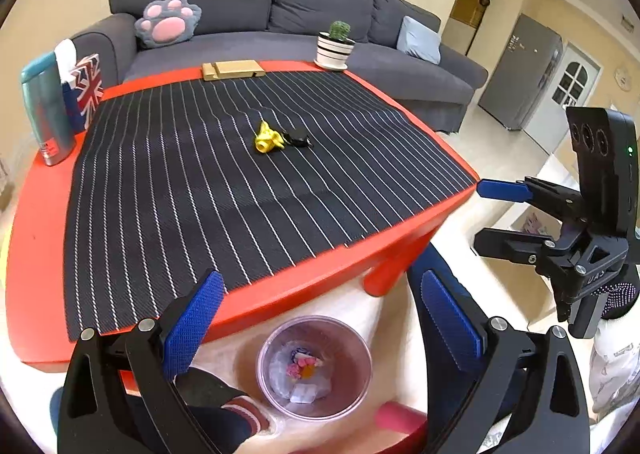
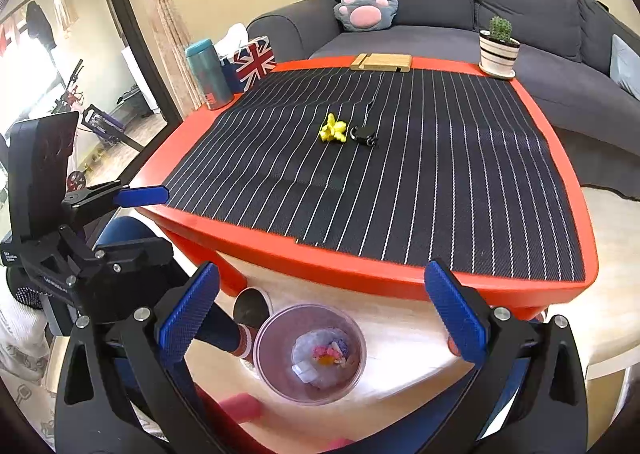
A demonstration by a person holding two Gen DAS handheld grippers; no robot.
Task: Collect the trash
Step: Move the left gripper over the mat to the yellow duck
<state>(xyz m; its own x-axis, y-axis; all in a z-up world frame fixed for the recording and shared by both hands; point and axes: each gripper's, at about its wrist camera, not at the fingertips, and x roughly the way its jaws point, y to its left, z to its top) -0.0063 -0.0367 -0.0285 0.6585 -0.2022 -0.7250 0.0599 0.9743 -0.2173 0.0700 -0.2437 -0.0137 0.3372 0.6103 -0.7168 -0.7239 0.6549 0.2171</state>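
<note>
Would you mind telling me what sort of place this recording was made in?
Most likely a home living room: a grey sofa with a paw-shaped cushion stands behind a low red table, which carries a potted cactus and a tissue box.

Grey sofa (image 1: 280, 14) behind red table (image 1: 36, 254)

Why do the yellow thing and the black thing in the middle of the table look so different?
The yellow scrap is bright and crumpled, with bits sticking up; the black scrap is dark, lower and rounder. The yellow one stands out on the striped mat, while the black one nearly blends in. In the right wrist view the yellow one lies left of the black one. Both are small, side by side mid-mat, not yet in the bin.
</note>
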